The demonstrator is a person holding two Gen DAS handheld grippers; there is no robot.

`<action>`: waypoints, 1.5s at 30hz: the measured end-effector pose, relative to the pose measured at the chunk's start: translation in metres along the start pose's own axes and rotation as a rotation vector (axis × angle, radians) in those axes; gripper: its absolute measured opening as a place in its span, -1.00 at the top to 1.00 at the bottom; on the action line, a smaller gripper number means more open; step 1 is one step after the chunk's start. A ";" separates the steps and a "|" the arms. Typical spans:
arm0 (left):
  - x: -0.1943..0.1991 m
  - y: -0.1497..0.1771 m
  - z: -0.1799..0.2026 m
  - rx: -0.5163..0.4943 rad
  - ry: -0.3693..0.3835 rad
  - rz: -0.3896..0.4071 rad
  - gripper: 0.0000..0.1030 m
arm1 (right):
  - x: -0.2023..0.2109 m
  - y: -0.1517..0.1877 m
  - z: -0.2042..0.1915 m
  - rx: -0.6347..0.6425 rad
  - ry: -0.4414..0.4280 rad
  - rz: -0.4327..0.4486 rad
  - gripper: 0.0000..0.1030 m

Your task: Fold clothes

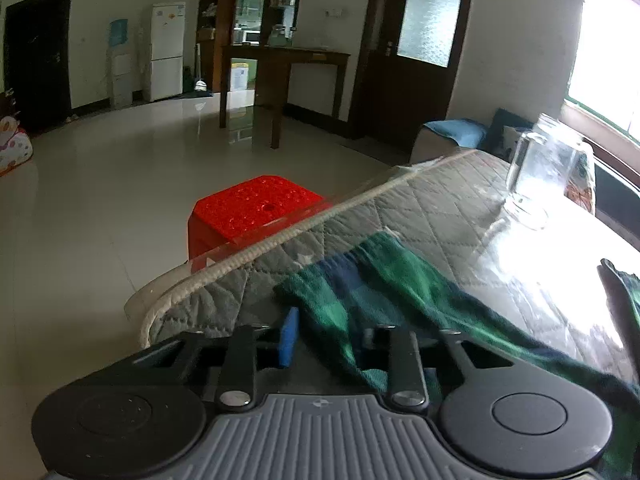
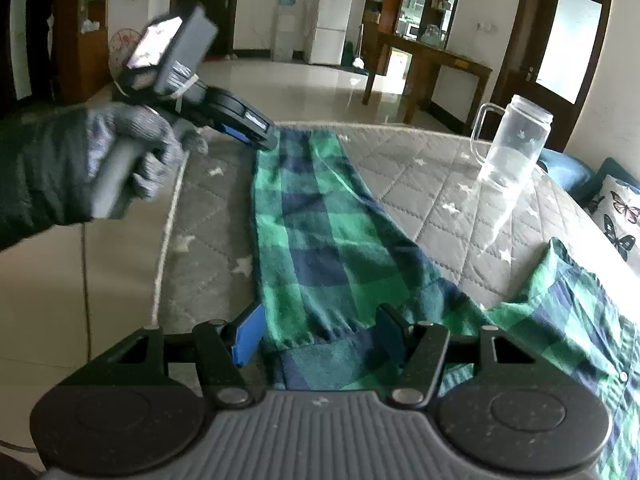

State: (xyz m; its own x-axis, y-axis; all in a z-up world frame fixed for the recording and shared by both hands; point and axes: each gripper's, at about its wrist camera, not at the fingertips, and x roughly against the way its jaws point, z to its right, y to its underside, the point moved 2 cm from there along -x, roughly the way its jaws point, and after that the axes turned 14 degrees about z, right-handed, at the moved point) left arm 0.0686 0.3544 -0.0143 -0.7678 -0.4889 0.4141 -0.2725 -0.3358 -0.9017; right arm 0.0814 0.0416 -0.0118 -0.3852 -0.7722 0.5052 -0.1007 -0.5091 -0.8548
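Note:
A green and navy plaid garment [image 2: 320, 232] lies stretched across the grey quilted table cover [image 2: 420, 168]. In the right wrist view its cuffed end [image 2: 320, 356] lies between the wide-apart blue pads of my right gripper [image 2: 316, 340]. My left gripper [image 2: 260, 136], held by a gloved hand, sits at the garment's far end. In the left wrist view the plaid cloth [image 1: 380, 300] runs between the fingers of my left gripper [image 1: 328, 340], which stand apart around it.
A clear glass jar with a handle [image 2: 508, 152] stands on the table to the right of the garment, also seen in the left wrist view [image 1: 540, 176]. A red plastic stool [image 1: 248, 212] stands on the floor beside the table edge. A butterfly cushion [image 2: 620, 212] lies far right.

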 end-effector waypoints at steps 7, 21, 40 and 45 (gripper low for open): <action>0.021 -0.006 0.005 0.057 0.074 0.063 0.91 | 0.022 -0.021 0.025 -0.151 -0.026 0.056 -0.15; 0.128 0.018 0.102 -0.136 0.397 0.216 0.91 | 0.002 -0.053 0.119 -0.692 -0.119 0.160 -0.15; 0.178 0.058 0.146 -0.300 0.537 0.224 0.36 | -0.021 0.011 0.169 -1.047 -0.100 0.075 0.87; 0.180 0.062 0.125 -0.290 0.372 0.238 -0.37 | 0.009 -0.011 0.172 -0.978 -0.097 0.166 0.87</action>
State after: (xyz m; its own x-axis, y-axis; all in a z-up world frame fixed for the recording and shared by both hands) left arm -0.0140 0.1446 0.0203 -0.9675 -0.1884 0.1686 -0.1739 0.0121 -0.9847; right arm 0.2368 -0.0251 0.0229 -0.3912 -0.8550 0.3404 -0.7803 0.1120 -0.6153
